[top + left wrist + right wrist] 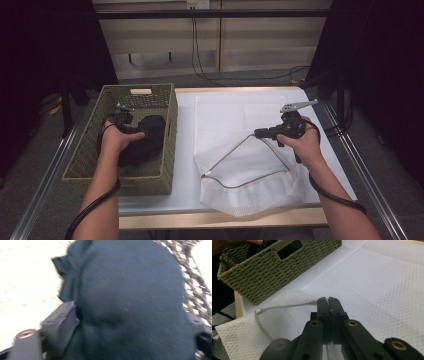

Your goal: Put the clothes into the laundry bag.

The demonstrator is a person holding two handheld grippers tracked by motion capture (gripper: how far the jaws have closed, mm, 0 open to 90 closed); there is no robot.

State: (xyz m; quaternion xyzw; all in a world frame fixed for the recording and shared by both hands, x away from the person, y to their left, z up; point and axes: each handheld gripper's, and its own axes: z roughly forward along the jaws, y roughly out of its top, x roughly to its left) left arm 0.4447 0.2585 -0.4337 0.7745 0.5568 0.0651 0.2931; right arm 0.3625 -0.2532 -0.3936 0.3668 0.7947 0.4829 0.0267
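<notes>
From the high view, a white table (185,150) with pale wooden edges stands on a grey floor, dark curtains hang at 9 and 3 o'clock, and a beige panelled wall with trailing cables closes the room at 12 o'clock. A woven olive basket (90,160) sits at the table's 9 o'clock side; inside it the left gripper (131,129) meets a black garment (147,140). At 3 o'clock the right gripper (257,133) holds the wire rim of a white mesh laundry bag (250,190), whose mouth stands propped open toward 9 o'clock and whose lower edge overhangs the table at 6 o'clock. In the left gripper view, the black garment (130,300) bulges between the two jaws, which grasp it on either side, with basket weave at 2 o'clock and glare at 9 o'clock. In the right gripper view, the right gripper (328,301) has its jaws clenched together on the bag's wire rim (287,306), the mesh bag (374,282) spreads over the white surface, and the basket (262,272) stands at 10 o'clock.
</notes>
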